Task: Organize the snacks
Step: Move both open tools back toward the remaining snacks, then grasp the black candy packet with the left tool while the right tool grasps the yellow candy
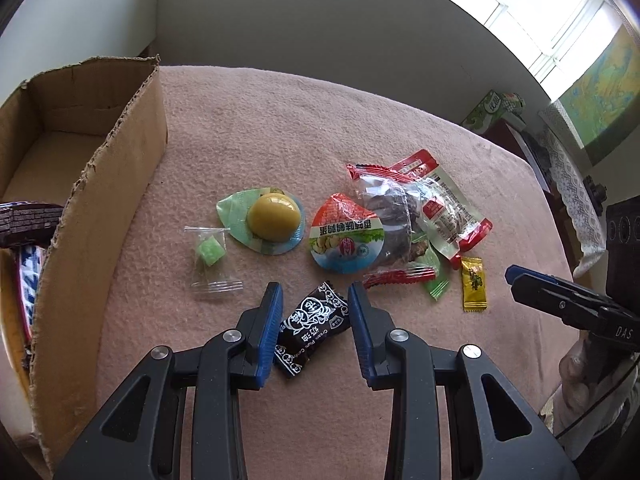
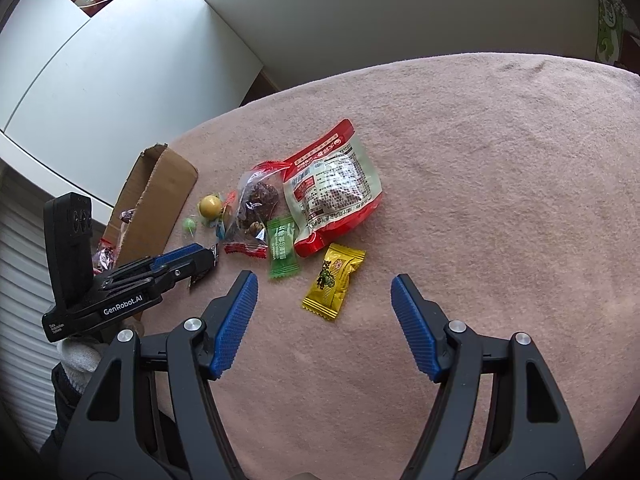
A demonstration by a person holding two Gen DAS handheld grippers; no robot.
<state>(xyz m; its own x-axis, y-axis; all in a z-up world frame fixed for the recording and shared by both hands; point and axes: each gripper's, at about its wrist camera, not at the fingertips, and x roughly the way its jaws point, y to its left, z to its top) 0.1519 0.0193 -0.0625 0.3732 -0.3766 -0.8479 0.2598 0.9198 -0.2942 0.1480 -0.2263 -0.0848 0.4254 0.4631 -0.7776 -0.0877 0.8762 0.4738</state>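
Note:
My left gripper (image 1: pixel 315 294) is open around a black plum candy (image 1: pixel 314 330) that lies on the pink cloth; the left pad touches it, the right pad stands apart. Beyond it lie a green cube candy in clear wrap (image 1: pixel 210 254), a yellow jelly cup (image 1: pixel 274 218), a round red-and-white egg pack (image 1: pixel 346 238) and a red-and-clear bag pile (image 1: pixel 420 208). A cardboard box (image 1: pixel 100 184) stands at the left with snacks inside. My right gripper (image 2: pixel 325 284) is open and empty, just short of a yellow candy (image 2: pixel 334 282). A green candy (image 2: pixel 282 252) lies beside it.
The pink cloth (image 2: pixel 500 200) stretches wide to the right and far side. The left gripper's body (image 2: pixel 120 280) sits at the left in the right wrist view. A white cabinet (image 2: pixel 120 60) and a wall stand beyond the table. Clutter (image 1: pixel 520 128) lies off the far right edge.

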